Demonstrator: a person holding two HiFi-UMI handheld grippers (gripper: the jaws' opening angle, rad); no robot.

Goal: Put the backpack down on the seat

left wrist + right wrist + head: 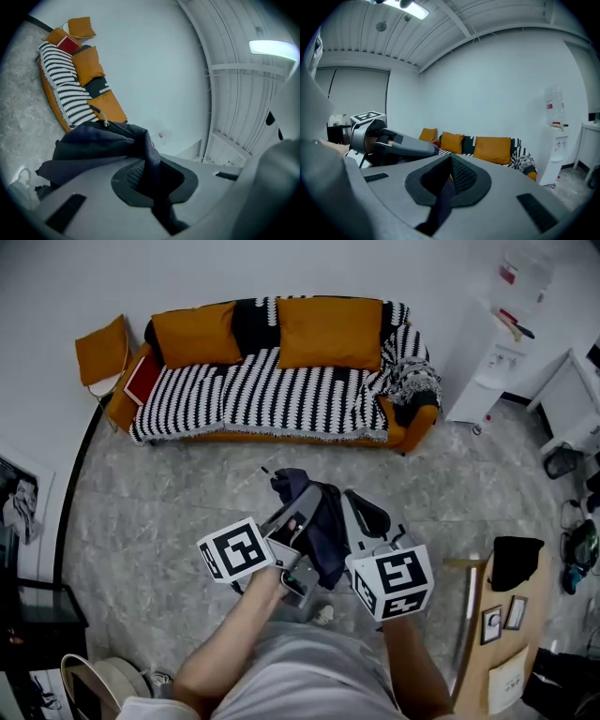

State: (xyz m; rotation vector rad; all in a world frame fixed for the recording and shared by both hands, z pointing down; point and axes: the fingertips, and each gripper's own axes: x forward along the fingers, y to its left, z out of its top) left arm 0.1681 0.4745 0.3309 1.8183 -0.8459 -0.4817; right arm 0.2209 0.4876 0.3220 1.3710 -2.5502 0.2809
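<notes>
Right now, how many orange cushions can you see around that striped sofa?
3 orange cushions. The left cushion and right cushion lean on the sofa backrest; the third cushion stands beyond its left end. None seem hidden.

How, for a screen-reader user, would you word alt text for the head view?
A person holds a dark backpack clamped in the left gripper and the right gripper above a grey floor. Ahead stands an orange sofa with a black-and-white striped throw and orange cushions.
</notes>
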